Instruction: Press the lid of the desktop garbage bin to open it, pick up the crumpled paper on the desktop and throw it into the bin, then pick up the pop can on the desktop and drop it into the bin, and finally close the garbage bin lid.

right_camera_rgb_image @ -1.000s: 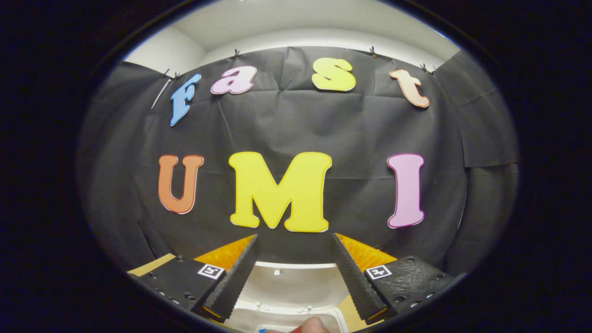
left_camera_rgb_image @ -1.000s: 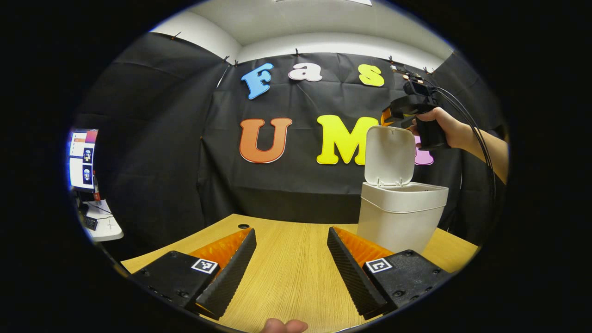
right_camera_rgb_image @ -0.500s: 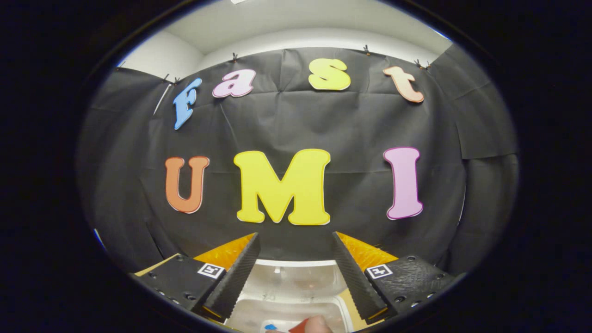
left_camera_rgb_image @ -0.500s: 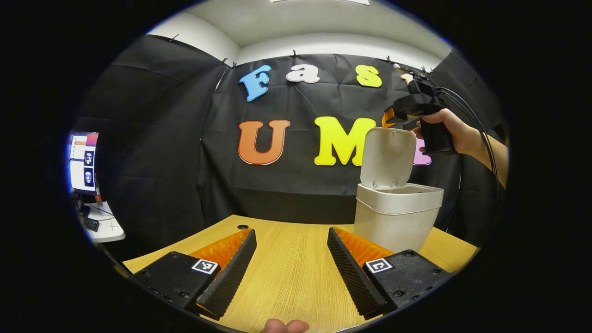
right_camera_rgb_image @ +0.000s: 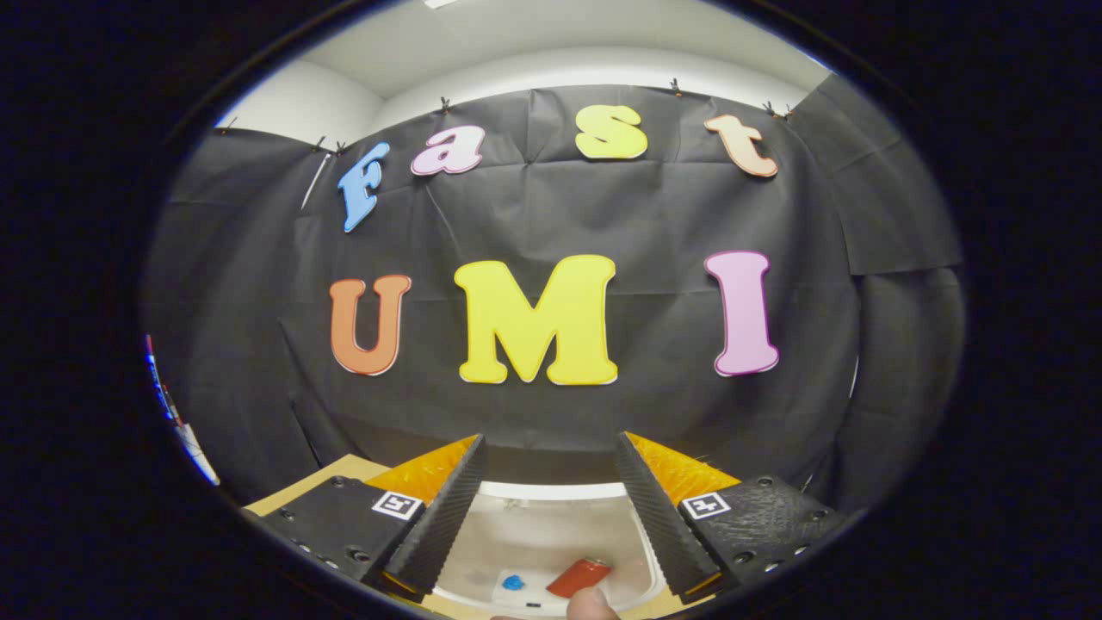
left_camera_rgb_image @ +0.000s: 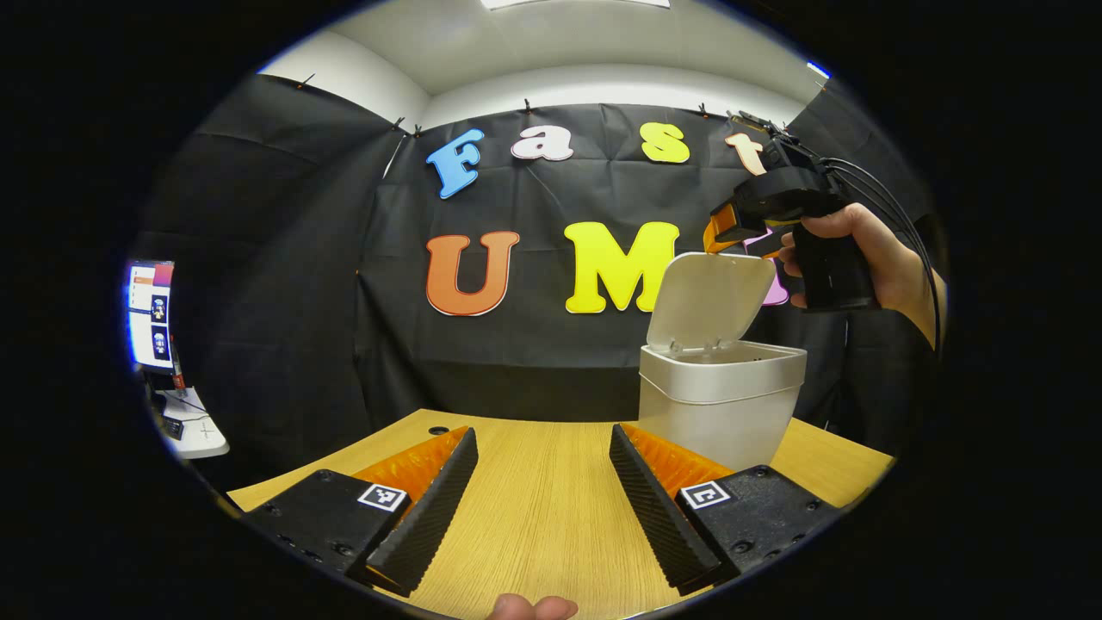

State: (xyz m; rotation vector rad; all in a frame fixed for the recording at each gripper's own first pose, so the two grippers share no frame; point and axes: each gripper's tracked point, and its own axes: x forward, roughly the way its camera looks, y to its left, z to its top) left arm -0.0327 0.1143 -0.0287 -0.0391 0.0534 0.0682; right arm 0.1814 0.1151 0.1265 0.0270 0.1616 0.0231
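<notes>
The white desktop bin [left_camera_rgb_image: 721, 405] stands on the wooden table [left_camera_rgb_image: 534, 508] at the right, its lid [left_camera_rgb_image: 710, 297] hinged at the back and tipped partway forward over the opening. A hand holds my right gripper [left_camera_rgb_image: 715, 237] open just above the lid's top edge. In the right gripper view my right gripper [right_camera_rgb_image: 547, 508] spans the bin's white inside [right_camera_rgb_image: 551, 542], where a red pop can [right_camera_rgb_image: 578, 575] and a blue crumpled paper [right_camera_rgb_image: 513, 582] lie. My left gripper [left_camera_rgb_image: 542, 499] hovers open and empty over the table, left of the bin.
A lit monitor [left_camera_rgb_image: 151, 314] and a small white side table [left_camera_rgb_image: 194, 426] stand far left beyond the table's edge. A small round hole [left_camera_rgb_image: 438, 430] marks the table's far edge. The black cloth wall hangs close behind the bin.
The lid has tipped forward from nearly upright. My right gripper has come down toward its top edge, and the can and blue paper have come into the right gripper view. The left gripper barely moved.
</notes>
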